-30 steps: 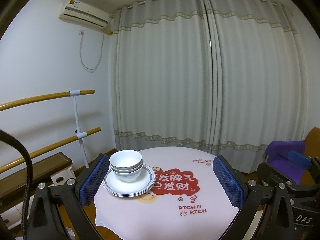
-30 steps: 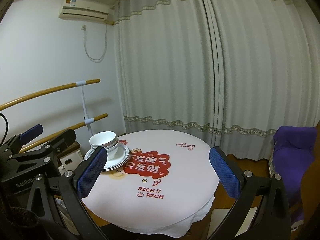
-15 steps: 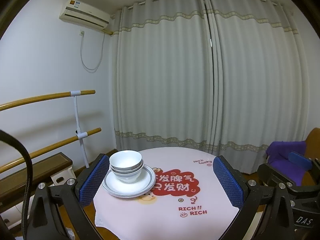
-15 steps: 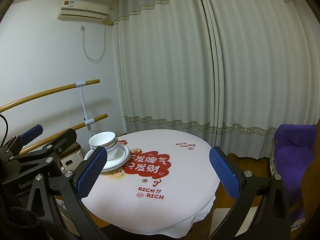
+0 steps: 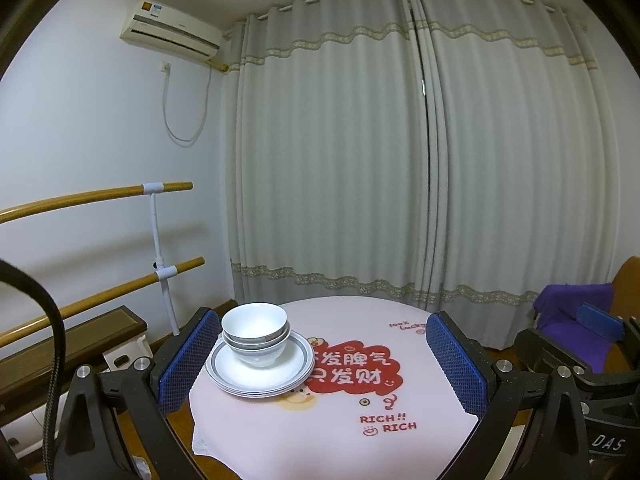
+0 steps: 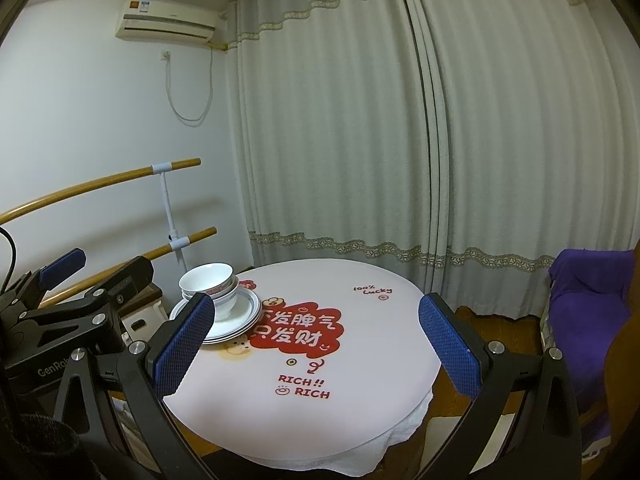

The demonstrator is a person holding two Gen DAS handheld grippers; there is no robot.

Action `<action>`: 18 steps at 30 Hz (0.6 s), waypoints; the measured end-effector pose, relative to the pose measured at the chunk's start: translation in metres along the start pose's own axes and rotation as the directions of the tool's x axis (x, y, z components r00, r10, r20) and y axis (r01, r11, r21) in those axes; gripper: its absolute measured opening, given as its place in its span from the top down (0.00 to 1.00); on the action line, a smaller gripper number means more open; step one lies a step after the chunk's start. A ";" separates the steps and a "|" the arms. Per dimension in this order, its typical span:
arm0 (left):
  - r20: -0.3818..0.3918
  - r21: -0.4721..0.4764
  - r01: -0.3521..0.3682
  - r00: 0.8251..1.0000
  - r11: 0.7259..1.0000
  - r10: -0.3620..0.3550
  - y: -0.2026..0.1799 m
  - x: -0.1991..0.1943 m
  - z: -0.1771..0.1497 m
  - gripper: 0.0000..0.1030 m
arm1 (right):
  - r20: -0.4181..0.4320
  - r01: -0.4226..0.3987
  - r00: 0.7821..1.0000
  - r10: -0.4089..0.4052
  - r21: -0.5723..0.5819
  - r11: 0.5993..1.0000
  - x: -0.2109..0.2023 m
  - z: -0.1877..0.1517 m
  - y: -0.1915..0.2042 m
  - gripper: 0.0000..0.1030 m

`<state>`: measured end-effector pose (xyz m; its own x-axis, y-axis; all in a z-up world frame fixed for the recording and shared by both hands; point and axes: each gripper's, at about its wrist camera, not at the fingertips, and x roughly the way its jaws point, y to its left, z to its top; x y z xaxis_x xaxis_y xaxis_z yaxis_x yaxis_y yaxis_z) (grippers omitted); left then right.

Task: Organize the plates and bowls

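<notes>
Left wrist view: your left gripper (image 5: 320, 364) has its fingers (image 5: 184, 360) spread wide, holding nothing, short of the round bench (image 5: 340, 432). Bowls (image 5: 255, 330) sit nested on stacked plates (image 5: 260, 372) near the bench's left edge. Right gripper (image 6: 316, 348) likewise wide apart and empty. The bench's right half is bare cloth; curtains (image 5: 400, 160) hang behind.

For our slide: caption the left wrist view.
Open left hand-held gripper facing nested white ceramic bowls on stacked grey-rimmed plates.
</notes>
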<state>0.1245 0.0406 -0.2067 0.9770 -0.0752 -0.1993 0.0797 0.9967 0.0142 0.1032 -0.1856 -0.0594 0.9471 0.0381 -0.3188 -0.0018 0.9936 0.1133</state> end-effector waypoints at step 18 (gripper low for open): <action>0.017 0.008 -0.008 1.000 1.000 0.008 -0.002 0.003 -0.006 0.01 | 0.000 -0.001 1.000 0.001 -0.001 1.000 0.004 0.000 0.000 0.00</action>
<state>0.1265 0.0387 -0.2135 0.9808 -0.0676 -0.1829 0.0731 0.9971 0.0233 0.1070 -0.1857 -0.0606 0.9471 0.0386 -0.3185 -0.0026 0.9936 0.1126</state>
